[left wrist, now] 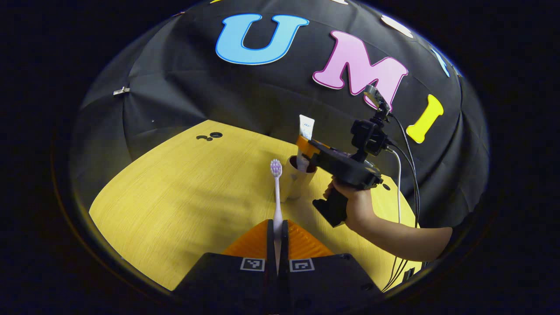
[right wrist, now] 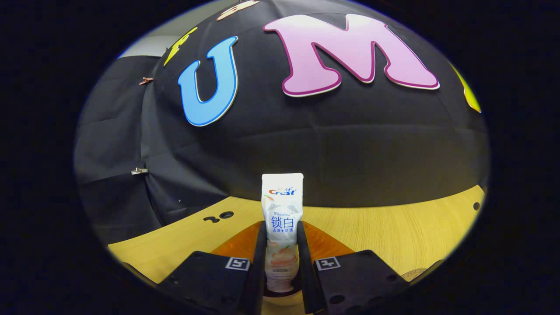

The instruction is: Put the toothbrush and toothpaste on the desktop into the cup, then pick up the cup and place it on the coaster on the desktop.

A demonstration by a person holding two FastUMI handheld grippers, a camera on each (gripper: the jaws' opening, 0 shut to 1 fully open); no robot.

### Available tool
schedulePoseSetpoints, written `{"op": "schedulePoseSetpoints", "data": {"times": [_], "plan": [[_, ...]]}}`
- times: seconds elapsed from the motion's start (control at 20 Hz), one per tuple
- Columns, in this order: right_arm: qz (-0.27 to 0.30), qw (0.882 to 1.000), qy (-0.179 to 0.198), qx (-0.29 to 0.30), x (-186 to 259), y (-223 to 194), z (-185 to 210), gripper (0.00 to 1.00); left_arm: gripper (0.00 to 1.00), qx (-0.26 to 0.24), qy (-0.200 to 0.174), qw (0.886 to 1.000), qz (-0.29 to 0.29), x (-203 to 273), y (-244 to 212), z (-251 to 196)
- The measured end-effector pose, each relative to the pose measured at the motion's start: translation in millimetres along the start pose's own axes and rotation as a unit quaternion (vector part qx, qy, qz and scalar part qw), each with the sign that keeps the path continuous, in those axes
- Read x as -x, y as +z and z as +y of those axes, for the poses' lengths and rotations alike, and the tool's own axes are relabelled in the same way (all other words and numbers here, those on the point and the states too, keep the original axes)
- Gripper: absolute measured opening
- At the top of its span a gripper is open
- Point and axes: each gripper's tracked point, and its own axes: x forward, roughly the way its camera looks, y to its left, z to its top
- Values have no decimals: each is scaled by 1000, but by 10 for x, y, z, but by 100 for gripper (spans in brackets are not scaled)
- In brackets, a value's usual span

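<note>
Your yellow wood-grain desktop (left wrist: 175, 192) spreads across the lower half of the left gripper view, with the black cloth wall (left wrist: 183, 87) rising behind it, and in the right gripper view the same desktop (right wrist: 393, 232) runs as a band across the lower part of the frame. At the right of the left gripper view, your hand (left wrist: 356, 203) holds the right gripper (left wrist: 306, 146) by its handle, cables trailing down toward the lower right edge. That gripper points toward the centre of the frame and sits just above the cup (left wrist: 298, 179), a pale cylinder with a dark inside that stands upright near the middle of the desktop. The toothpaste (left wrist: 305, 131) stands upright in that gripper's grasp, its flat crimped end up and its lower end down in the mouth of the cup. In the right gripper view you see the toothpaste (right wrist: 282, 227) at bottom centre, clamped between your right gripper (right wrist: 282, 262) fingers, which press on both its sides, cap end down. At the lower right edge of that view a pale round rim (right wrist: 413, 274) peeks out; it may be the coaster, but it is too cropped to say. Your left gripper (left wrist: 278, 238), bottom centre of its own view, is closed on the handle of the toothbrush (left wrist: 277, 192), which stands upright with its bristled head up, just left of the cup in the frame.
</note>
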Motion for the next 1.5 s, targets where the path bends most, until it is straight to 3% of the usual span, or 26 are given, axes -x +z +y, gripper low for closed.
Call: {"op": "schedulePoseSetpoints", "data": {"times": [0.15,0.25,0.65,0.95,1.5], "plan": [[7,1000,4,-20,142,-81,-40,55,6,-8,-10,1000,-13,-63,64,-76],[5,1000,-10,-28,319,-44,-189,99,6,-20,-18,999,-23,-163,151,-154],[-4,994,-97,-44,1032,166,-1116,98,6,-36,-71,990,-113,-710,1049,-567],[-1,992,-126,-2,1490,108,-1516,98,6,-42,-104,977,-182,-1251,1740,-759],[15,983,-180,23,2124,-28,-2001,98,6,-79,-93,970,-212,-1912,1520,-685]]}}
